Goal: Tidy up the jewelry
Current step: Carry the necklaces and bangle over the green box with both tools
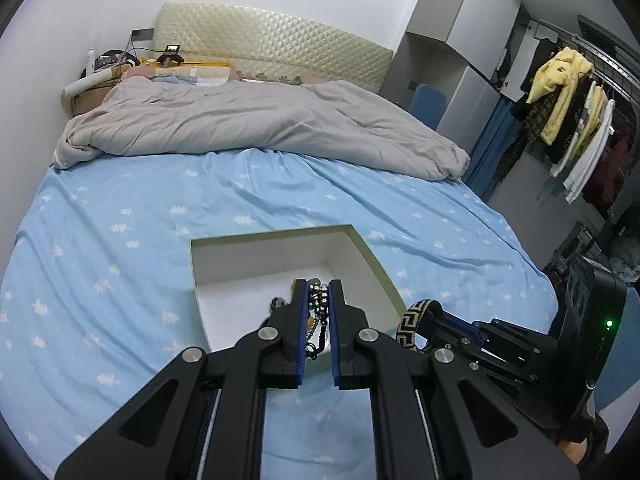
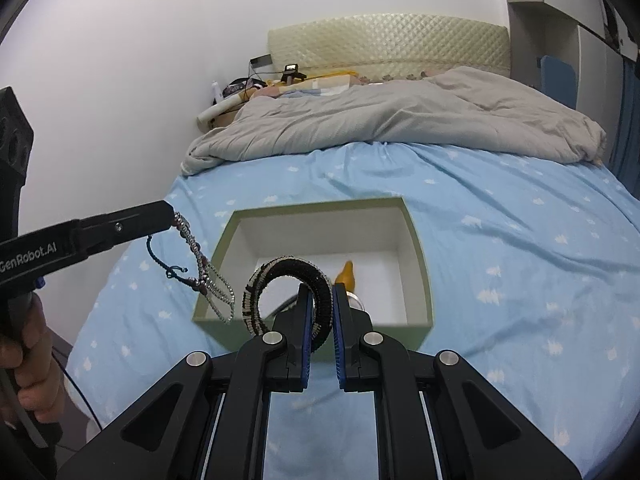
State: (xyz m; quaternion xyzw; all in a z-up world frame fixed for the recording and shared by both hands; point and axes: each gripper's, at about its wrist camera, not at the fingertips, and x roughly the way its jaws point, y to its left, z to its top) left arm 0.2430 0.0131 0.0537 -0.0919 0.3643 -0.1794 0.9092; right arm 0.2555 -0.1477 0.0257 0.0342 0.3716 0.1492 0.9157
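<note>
An open box (image 1: 380, 268) (image 2: 420, 248), green outside and white inside, sits on the blue bedsheet. My left gripper (image 1: 319, 286) is shut on a bunch of beaded bracelets and cords (image 1: 319, 300); in the right wrist view they (image 2: 200, 264) dangle from it over the box's left rim. My right gripper (image 2: 319, 290) is shut on a black and cream woven bangle (image 2: 276, 272), held above the box's near side; the bangle also shows in the left wrist view (image 1: 416, 316). A yellow-orange piece (image 2: 346, 274) lies inside the box.
A grey duvet (image 1: 248, 124) is bunched across the far half of the bed, below a quilted headboard (image 1: 272, 40). A wardrobe and a rack of hanging clothes (image 1: 568, 120) stand to the right. A cardboard box (image 1: 86, 98) with clutter sits at the far left.
</note>
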